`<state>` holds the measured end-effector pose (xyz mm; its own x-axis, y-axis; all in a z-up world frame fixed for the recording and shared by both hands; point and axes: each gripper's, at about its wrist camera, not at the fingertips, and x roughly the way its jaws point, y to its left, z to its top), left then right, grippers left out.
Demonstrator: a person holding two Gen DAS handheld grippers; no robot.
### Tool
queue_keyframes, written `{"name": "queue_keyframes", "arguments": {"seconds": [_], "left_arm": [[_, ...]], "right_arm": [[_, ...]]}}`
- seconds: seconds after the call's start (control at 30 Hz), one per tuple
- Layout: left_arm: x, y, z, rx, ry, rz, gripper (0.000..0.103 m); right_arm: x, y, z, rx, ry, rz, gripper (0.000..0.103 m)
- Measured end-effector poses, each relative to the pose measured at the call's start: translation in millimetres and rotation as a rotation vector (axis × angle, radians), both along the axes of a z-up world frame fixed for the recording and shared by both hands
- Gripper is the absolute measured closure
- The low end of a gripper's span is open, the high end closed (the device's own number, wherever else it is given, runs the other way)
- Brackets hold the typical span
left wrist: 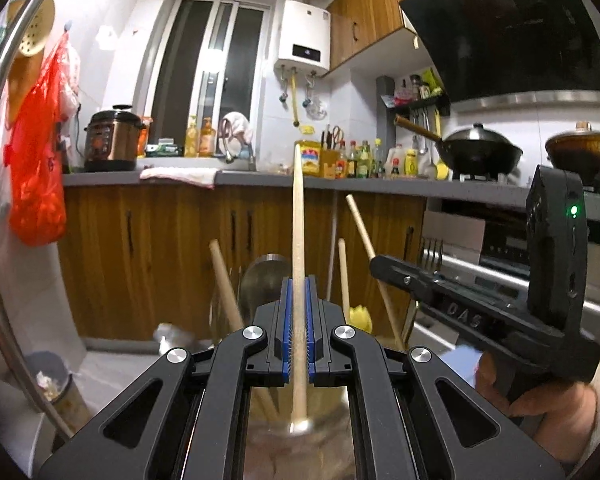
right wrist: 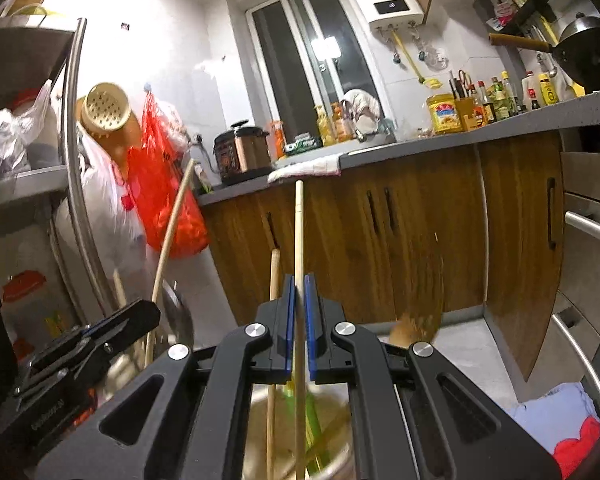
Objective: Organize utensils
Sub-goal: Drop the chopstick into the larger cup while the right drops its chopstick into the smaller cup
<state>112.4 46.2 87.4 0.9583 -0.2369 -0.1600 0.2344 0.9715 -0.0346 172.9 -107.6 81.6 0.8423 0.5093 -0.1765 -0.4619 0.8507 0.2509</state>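
In the left wrist view my left gripper [left wrist: 299,280] is shut on a pale wooden chopstick [left wrist: 298,208] that stands upright between its blue pads. Its lower end hangs over a blurred holder [left wrist: 328,420]. More wooden sticks [left wrist: 225,280] and a metal ladle [left wrist: 265,276] rise just behind. At the right, a hand holds my right gripper [left wrist: 384,266]. In the right wrist view my right gripper [right wrist: 299,280] is shut on a thin chopstick [right wrist: 299,220], also upright. A second stick [right wrist: 274,280] and something green [right wrist: 312,416] stand in the holder [right wrist: 332,466] below. The left gripper [right wrist: 140,312] shows at the left.
Wooden cabinets [left wrist: 148,256] under a grey counter [left wrist: 380,186] run across ahead. A red bag [left wrist: 36,152] hangs at the left beside a steel rack pole [right wrist: 76,168]. Fork tines [left wrist: 432,250] and a yellow item [left wrist: 360,318] stand near the sticks. A brown blur [right wrist: 420,300] lies right of my right gripper.
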Motion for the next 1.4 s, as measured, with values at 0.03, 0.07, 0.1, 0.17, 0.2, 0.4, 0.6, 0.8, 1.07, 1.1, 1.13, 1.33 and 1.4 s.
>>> {"name": "queue_keyframes", "arguments": {"seconds": [0.03, 0.07, 0.1, 0.17, 0.2, 0.4, 0.6, 0.8, 1.07, 1.1, 1.13, 1.33, 1.4], "left_arm": [[-2.5, 0.4, -2.4, 0.007, 0.011, -0.002, 0.097], [-5.5, 1.7, -4.5, 0.012, 0.025, 0.0, 0.097], [-8.3, 3.4, -6.6, 0.012, 0.039, -0.003, 0.097], [-11.7, 6.1, -9.4, 0.015, 0.073, -0.001, 0.097], [-12.4, 7.2, -10.8, 0.015, 0.087, 0.002, 0.097], [-14.3, 9.1, -8.7, 0.021, 0.147, -0.003, 0.096], [-17.4, 11.7, -4.9, -0.005, 0.175, 0.006, 0.075], [-36.5, 13.8, 7.1, -0.024, 0.184, 0.013, 0.052], [-74.3, 6.4, 17.6, -0.006, 0.22, 0.033, 0.02], [-79.4, 4.3, 17.9, 0.002, 0.224, 0.038, 0.016], [-83.9, 2.7, 17.9, 0.007, 0.229, 0.044, 0.014], [-108.0, -0.5, 13.9, 0.028, 0.25, 0.098, 0.006], [-113.8, 0.9, 12.4, 0.028, 0.266, 0.119, 0.005]], "right_arm": [[-3.0, -1.0, -2.1, -0.007, 0.005, 0.005, 0.098], [-7.9, -3.4, -4.8, -0.019, 0.014, 0.014, 0.098], [-10.8, -5.3, -6.3, -0.027, 0.024, 0.023, 0.098], [-18.0, -9.4, -9.7, -0.042, 0.049, 0.047, 0.098], [-21.9, -9.8, -10.3, -0.06, 0.061, 0.054, 0.098], [-25.1, -6.0, -13.0, -0.116, 0.148, 0.098, 0.098], [-20.7, -6.9, -11.3, -0.113, 0.211, 0.1, 0.09], [-38.6, -18.4, 8.2, -0.104, 0.202, 0.094, 0.07], [-76.6, -39.8, 12.6, -0.13, 0.235, 0.084, 0.036], [-81.4, -41.1, 11.8, -0.139, 0.234, 0.081, 0.033], [-88.0, -42.5, 11.7, -0.151, 0.23, 0.077, 0.031], [-110.5, -47.0, 12.2, -0.2, 0.224, 0.044, 0.01], [-121.3, -50.2, 13.4, -0.212, 0.205, 0.03, 0.005]]}}
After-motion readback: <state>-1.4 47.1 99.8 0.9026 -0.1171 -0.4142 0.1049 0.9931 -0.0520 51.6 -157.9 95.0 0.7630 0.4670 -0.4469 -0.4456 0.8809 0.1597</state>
